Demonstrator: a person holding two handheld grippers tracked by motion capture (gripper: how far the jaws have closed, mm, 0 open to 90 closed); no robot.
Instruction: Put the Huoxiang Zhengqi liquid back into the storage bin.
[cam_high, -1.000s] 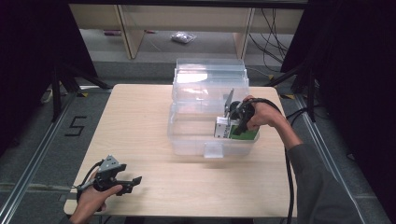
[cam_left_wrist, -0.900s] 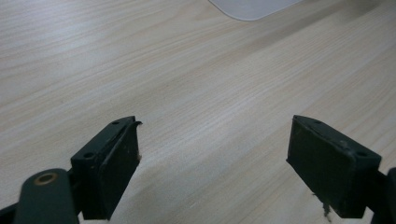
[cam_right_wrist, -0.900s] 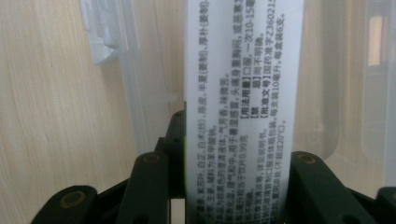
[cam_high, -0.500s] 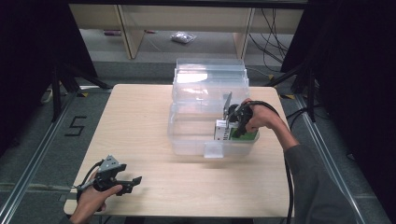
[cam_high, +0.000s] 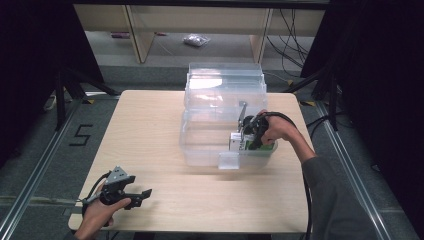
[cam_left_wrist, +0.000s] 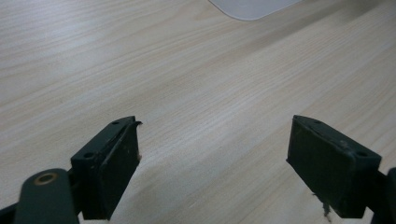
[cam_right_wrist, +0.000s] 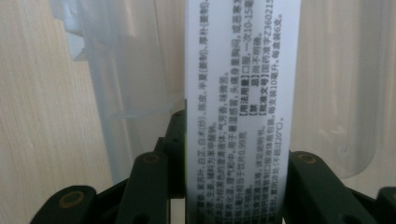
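Observation:
A white and green medicine box (cam_high: 237, 142) with small printed text (cam_right_wrist: 240, 93) is inside the clear plastic bin (cam_high: 210, 150), near its front right corner. My right gripper (cam_high: 248, 136) reaches down into the bin from the right and is shut on this box; in the right gripper view (cam_right_wrist: 233, 182) both black jaws press on its sides. My left gripper (cam_high: 141, 194) rests low over the table's front left corner. Its jaws stand wide apart (cam_left_wrist: 215, 140) with only bare wood between them.
The bin stands in the middle of the light wooden table (cam_high: 145, 125), its clear lid (cam_high: 225, 82) tipped open at the back. A small clear latch (cam_high: 229, 160) hangs at its front wall. Metal rails (cam_high: 30, 175) run along the floor on both sides.
My right gripper has sunk a little deeper into the bin with the box in it. The left gripper has stayed where it was.

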